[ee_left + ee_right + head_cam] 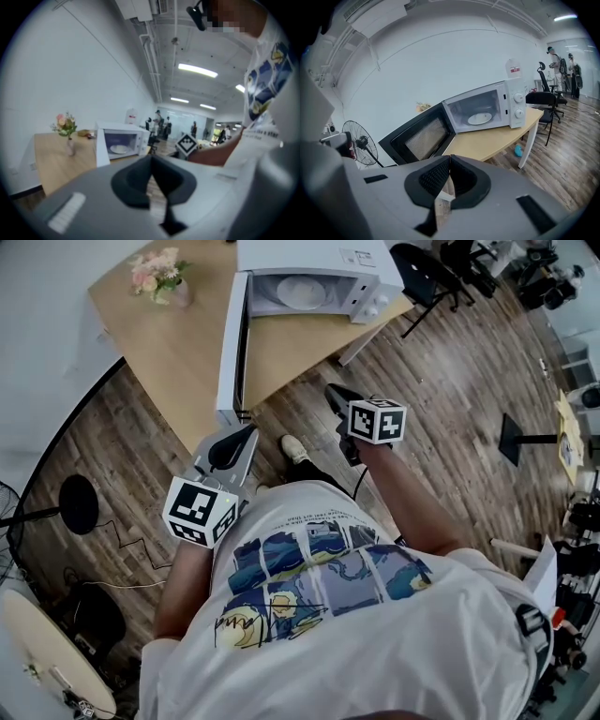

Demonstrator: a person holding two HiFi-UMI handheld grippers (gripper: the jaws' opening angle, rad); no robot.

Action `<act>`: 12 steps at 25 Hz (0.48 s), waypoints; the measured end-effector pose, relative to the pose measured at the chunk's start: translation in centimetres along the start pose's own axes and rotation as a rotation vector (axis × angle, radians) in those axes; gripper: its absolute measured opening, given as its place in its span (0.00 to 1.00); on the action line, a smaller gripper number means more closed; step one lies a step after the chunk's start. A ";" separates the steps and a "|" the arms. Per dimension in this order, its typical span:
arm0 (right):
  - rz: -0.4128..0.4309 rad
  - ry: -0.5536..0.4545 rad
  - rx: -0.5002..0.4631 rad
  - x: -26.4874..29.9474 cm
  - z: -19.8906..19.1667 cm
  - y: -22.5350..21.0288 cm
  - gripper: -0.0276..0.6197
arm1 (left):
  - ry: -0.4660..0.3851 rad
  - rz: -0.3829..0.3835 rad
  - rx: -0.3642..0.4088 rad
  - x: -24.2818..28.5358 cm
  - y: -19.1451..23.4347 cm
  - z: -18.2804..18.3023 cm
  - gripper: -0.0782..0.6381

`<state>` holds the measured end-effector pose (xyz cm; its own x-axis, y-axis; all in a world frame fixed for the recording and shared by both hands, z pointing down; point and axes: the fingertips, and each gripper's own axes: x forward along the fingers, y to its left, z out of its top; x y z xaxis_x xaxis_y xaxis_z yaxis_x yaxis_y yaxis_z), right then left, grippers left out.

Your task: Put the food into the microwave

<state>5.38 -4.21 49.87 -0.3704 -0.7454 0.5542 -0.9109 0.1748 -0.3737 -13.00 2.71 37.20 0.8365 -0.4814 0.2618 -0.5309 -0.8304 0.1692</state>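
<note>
The left gripper's (150, 159) fingers (136, 180) are together, tips touching, with nothing between them. The right gripper's (449, 157) fingers (433, 179) are also pressed together and hold nothing; only floor shows through the slit below the tips.

In the head view the left gripper (242, 437) is held low before the person's shirt (347, 615), its marker cube (199, 512) nearest the body and its fingers aimed at the near corner of the table (178, 343). The right gripper (336, 397) is over the wooden floor (450, 409), apart from the table, with its cube (377, 420) behind the fingers. A shoe (295, 448) shows between the two grippers.

The microwave (309, 254) stands on the table's far side with its door (232, 343) swung wide open towards the person. A white plate (302, 292) lies inside the cavity; whether it carries anything cannot be told. The right gripper view faces the open door (419, 136) and the plate (479, 118).

Flowers (157, 273) in a vase (70, 147) stand on the table well to the left of the microwave. Between them, at the table's far edge, the left gripper view shows a small brown lump (84, 133), too small to name.

A black chair (541, 101) stands beside the table's right end, and a fan (361, 143) stands left of the door.
</note>
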 end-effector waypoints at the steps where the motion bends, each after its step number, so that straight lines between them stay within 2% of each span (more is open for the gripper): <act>1: 0.003 -0.001 -0.003 -0.2 -0.1 0.2 0.06 | -0.002 0.002 -0.001 -0.2 0.0 -0.1 0.12; 12: 0.018 -0.010 -0.020 -2.3 -1.2 1.7 0.05 | -0.006 0.017 -0.017 -1.6 -0.7 -1.2 0.12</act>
<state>4.49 -1.40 48.90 -0.3849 -0.7482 0.5403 -0.9076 0.2007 -0.3687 -14.11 4.40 37.80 0.8282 -0.4970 0.2589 -0.5470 -0.8174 0.1808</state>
